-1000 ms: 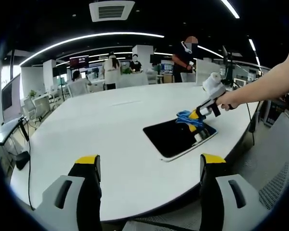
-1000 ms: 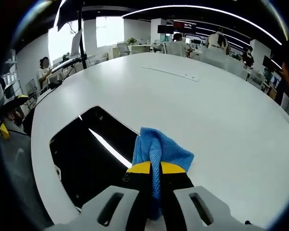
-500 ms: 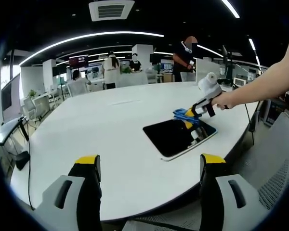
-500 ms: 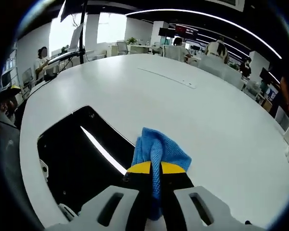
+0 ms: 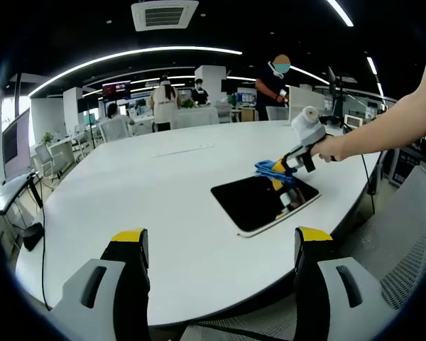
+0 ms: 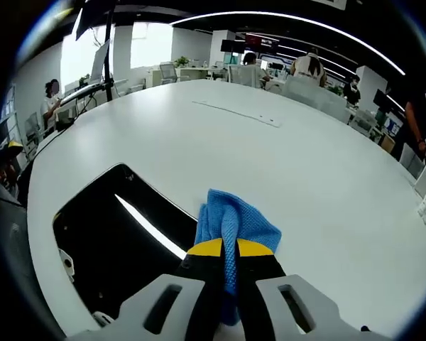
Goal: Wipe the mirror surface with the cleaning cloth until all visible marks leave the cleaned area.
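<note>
A dark rectangular mirror with a pale rim lies flat on the white table, toward its right edge. The right gripper, held by a person's hand, hovers over the mirror's far corner, shut on a blue cleaning cloth. In the right gripper view the cloth bunches up between the shut yellow-tipped jaws of my right gripper, with the mirror to the left reflecting a ceiling light strip. My left gripper stands open and empty over the table's near edge, well short of the mirror.
The big oval white table stretches far beyond the mirror. A mesh office chair stands at the right. Several people stand among desks in the background. A monitor on a stand rises beyond the table.
The right gripper with the cloth has moved slightly up and away across the mirror's far corner. My left gripper has stayed put.
</note>
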The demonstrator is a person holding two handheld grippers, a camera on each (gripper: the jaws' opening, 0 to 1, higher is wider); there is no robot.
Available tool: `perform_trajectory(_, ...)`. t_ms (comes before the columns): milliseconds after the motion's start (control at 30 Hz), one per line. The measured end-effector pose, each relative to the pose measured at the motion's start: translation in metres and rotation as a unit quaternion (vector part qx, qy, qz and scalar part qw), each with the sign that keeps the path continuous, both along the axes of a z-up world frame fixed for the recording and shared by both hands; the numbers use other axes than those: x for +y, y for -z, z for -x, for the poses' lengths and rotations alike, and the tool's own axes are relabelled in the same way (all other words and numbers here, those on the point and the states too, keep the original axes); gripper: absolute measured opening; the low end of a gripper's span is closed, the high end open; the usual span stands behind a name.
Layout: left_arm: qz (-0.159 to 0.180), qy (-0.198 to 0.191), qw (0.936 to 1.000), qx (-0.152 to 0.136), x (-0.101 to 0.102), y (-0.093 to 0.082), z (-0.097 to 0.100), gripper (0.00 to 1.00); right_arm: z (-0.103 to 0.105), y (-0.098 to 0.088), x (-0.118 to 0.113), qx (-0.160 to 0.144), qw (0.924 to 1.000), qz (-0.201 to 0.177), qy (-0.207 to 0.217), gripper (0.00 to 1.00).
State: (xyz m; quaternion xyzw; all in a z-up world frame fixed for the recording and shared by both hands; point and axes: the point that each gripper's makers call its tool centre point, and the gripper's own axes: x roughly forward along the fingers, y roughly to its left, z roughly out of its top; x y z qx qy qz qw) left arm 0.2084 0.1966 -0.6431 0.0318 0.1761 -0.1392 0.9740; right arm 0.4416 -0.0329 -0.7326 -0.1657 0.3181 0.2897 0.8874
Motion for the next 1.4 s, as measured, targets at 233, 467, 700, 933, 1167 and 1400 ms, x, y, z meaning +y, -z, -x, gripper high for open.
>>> perform_trajectory(233, 0.001, -0.001, 1.0, -0.002, 0.0, -0.001, 0.0, 0.82, 0.004, -0.004, 0.003, 0.004, 0.9999, -0.012, 0.008, 0.0)
perform_trajectory(467, 0.002, 0.0, 1.0, -0.004, 0.0, -0.001, 0.0, 0.83, 0.002, -0.01, 0.004, 0.0, 1.0, -0.008, 0.003, 0.0)
perform_trajectory(700, 0.004, 0.002, 1.0, -0.007, -0.001, -0.002, 0.0, 0.83, -0.001, -0.014, -0.01, -0.001, 0.9999, -0.006, 0.008, 0.0)
perform_trajectory(933, 0.006, 0.006, 0.9999, -0.009, -0.003, -0.003, 0.0, 0.83, -0.004, -0.032, -0.024, -0.032, 0.9994, 0.002, 0.013, 0.0)
perform_trajectory(1167, 0.008, 0.008, 0.9999, -0.01, -0.004, -0.003, 0.001, 0.83, 0.01, -0.042, -0.034, -0.034, 0.9992, -0.002, 0.022, 0.0)
perform_trajectory(1400, 0.008, 0.009, 0.9999, -0.01, -0.004, -0.003, 0.001, 0.83, 0.026, -0.049, -0.045, -0.032, 0.999, -0.005, 0.029, 0.0)
